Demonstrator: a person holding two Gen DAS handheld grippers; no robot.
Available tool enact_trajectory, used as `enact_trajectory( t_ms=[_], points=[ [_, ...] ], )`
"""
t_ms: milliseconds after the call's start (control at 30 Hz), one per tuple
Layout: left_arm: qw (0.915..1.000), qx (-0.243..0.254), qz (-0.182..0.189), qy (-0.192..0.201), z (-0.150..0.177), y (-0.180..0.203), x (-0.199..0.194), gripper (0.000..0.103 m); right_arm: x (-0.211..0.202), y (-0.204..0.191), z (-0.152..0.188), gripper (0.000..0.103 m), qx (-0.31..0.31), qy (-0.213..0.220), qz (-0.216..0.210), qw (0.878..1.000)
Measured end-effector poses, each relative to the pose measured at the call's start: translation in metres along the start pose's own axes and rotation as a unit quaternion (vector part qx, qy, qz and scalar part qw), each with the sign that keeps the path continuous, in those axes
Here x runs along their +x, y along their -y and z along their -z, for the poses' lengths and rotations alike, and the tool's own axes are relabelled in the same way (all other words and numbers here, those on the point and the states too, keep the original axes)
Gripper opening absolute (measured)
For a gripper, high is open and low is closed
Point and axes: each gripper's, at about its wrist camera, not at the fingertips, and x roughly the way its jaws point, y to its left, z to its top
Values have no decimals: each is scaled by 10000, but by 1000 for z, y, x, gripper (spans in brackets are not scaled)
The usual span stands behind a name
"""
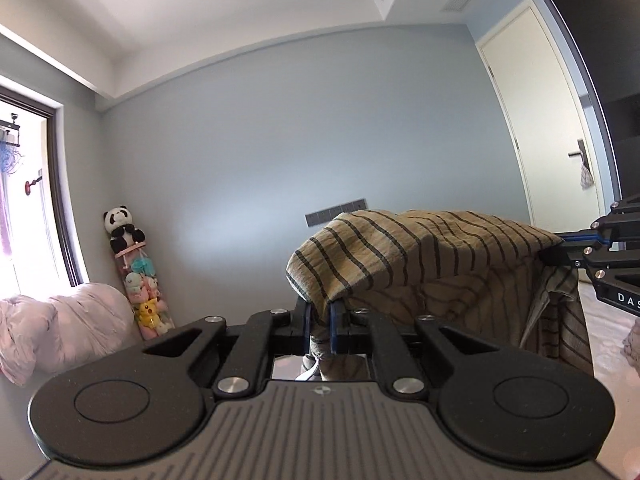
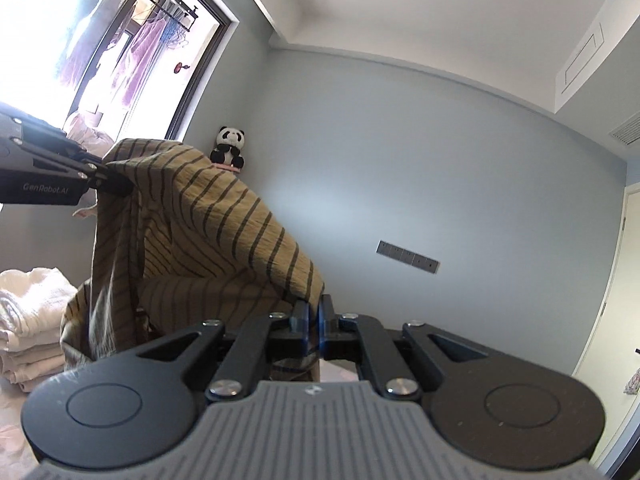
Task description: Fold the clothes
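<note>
A tan garment with dark stripes (image 1: 420,252) hangs in the air, stretched between both grippers. My left gripper (image 1: 320,320) is shut on one end of its top edge, with cloth pinched between the blue pads. At the right edge of the left wrist view, my right gripper (image 1: 560,250) clamps the other end. In the right wrist view the striped garment (image 2: 224,216) drapes from my right gripper (image 2: 315,316), which is shut on it, across to my left gripper (image 2: 120,184) at the left. The lower part of the garment hangs in loose folds.
A stack of folded white cloths (image 2: 32,320) lies at the lower left. A pink quilt (image 1: 60,328) is bunched below the window. A tube of plush toys topped by a panda (image 1: 122,228) stands in the corner. A white door (image 1: 540,120) is at the right.
</note>
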Motion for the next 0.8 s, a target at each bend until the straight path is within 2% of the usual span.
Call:
enact_trajectory(
  t_ms=[133, 233, 333, 467, 667, 767, 800],
  points=[
    [9972, 5, 448, -601, 44, 20, 21, 7, 14, -2, 55, 6, 96, -669, -128, 9976],
    [9890, -3, 882, -1186, 90, 47, 42, 7, 28, -5, 115, 6, 199, -1387, -238, 9899],
    [9729, -131, 1440, -1801, 144, 75, 60, 8, 38, -8, 179, 6, 234, -2090, -226, 9774],
    [9476, -317, 2094, -2391, 200, 102, 87, 10, 46, -3, 257, 6, 554, -2943, -209, 9539],
    [9188, -484, 2691, -2847, 262, 107, 107, 16, 37, -13, 316, 7, 818, -3555, -401, 9302],
    [9128, -549, 2827, -2897, 274, 109, 103, 30, 35, -18, 330, 13, 858, -3666, -626, 9243],
    [9115, -537, 2863, -2903, 277, 113, 95, 38, 33, -17, 330, 15, 834, -3665, -712, 9239]
  ],
)
